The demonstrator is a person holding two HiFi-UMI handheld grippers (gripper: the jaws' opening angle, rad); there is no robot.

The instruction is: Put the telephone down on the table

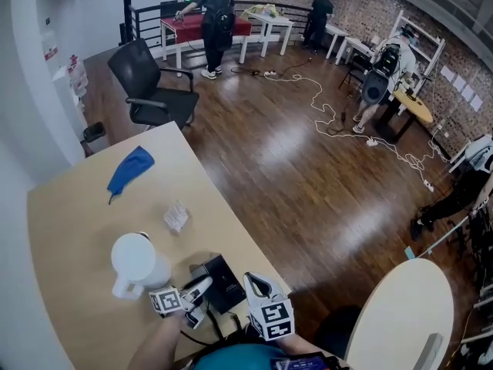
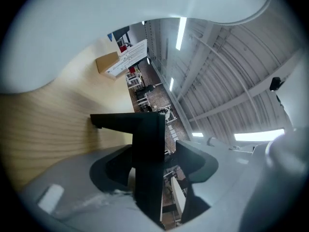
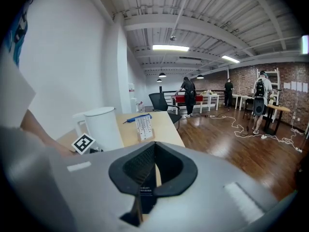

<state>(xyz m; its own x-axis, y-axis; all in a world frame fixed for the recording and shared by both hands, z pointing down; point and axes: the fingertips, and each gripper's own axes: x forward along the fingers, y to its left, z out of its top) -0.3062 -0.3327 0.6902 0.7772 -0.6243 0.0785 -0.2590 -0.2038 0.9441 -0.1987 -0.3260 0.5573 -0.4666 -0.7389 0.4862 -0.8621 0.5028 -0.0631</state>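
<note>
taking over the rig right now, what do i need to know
Grippers: the left gripper is open, its jaws standing either side of the phone with a gap showing on one side. The right gripper has its jaws together with nothing between them, and its tip is by the phone's near corner.
Things: the phone lies on the table near the front edge, beside the kettle.
Done: the phone looks set down and released.
Left: draw the left gripper back off the phone without dragging it, then check that it lies flat.
</note>
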